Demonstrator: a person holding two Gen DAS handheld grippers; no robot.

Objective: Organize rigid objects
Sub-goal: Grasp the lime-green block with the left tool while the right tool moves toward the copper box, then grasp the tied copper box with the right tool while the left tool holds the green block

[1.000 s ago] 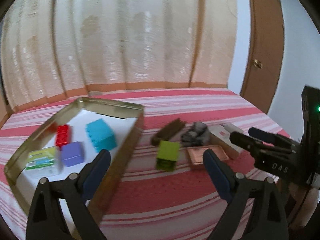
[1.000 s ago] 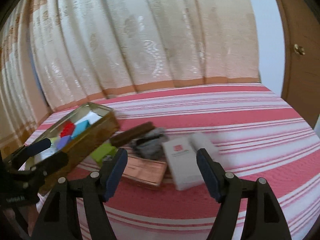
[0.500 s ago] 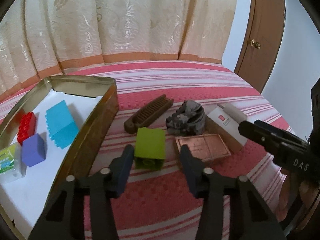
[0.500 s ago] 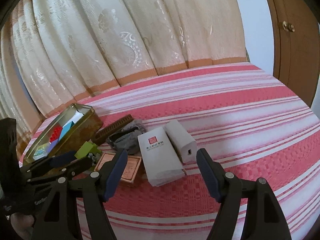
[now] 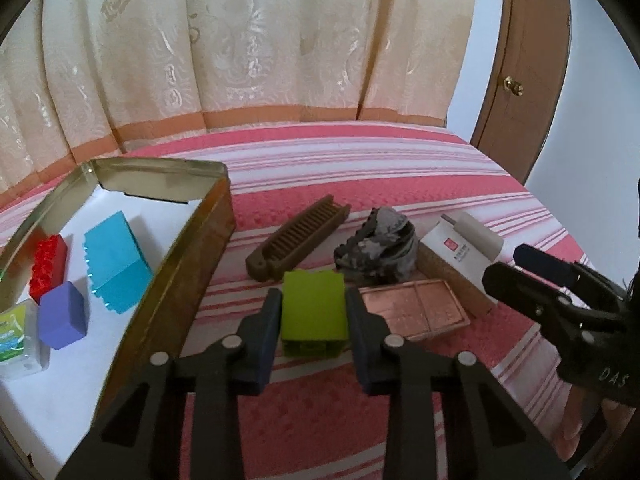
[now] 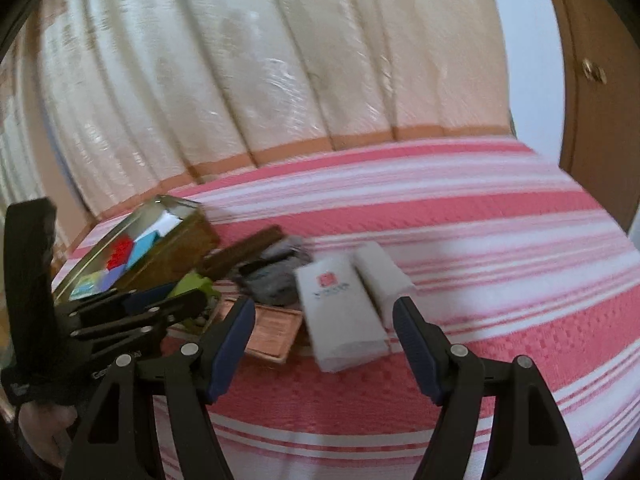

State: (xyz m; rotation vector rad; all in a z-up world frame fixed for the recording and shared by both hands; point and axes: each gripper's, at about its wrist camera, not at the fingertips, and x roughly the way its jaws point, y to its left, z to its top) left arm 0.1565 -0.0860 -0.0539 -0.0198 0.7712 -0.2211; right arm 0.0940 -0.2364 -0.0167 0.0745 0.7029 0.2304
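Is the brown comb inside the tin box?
No, the brown comb lies on the striped bedspread, outside the tin box.

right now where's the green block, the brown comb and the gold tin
green block (image 5: pixel 313 305), left wrist view, top face
brown comb (image 5: pixel 298 238), left wrist view, middle of the teeth
gold tin (image 5: pixel 188 236), left wrist view, right wall

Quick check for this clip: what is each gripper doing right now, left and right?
Left gripper: closed on the green block, which sits on the bedspread.
Right gripper: open, holding nothing, above the white box.
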